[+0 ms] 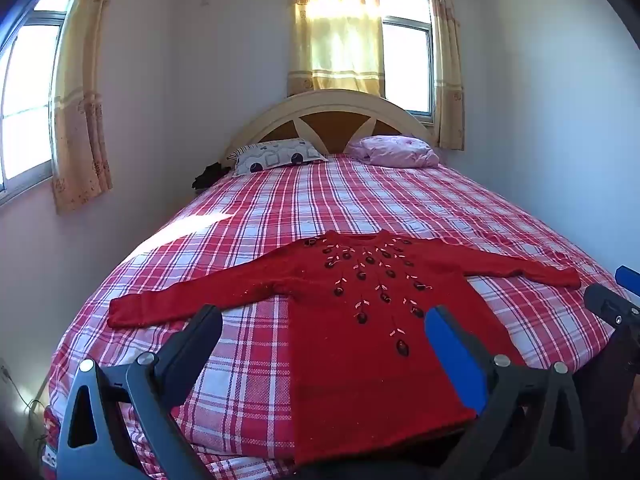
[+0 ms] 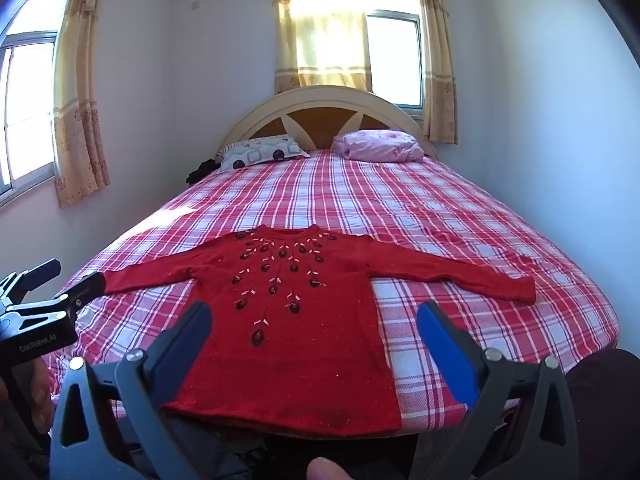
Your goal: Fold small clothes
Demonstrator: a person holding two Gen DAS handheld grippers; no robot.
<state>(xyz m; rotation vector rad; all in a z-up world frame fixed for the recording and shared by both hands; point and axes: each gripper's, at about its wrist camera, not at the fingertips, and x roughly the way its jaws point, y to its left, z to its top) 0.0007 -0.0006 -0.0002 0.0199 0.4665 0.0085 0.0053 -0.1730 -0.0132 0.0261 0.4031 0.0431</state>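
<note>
A red sweater [image 1: 360,344] is lying flat on a bed [image 1: 400,200] with a red plaid sheet, sleeves spread out to both sides, hem at the near edge, neck pointing toward the headboard [image 1: 332,108]. The left gripper [image 1: 324,320] is hovering above the hem, fingers spread wide, gripping nothing. The right gripper [image 2: 314,314] is hovering likewise, fingers released and empty. Two pillows [image 1: 276,156] are resting by the headboard. Curtains [image 1: 336,28] are hanging over sunlit windows.
</note>
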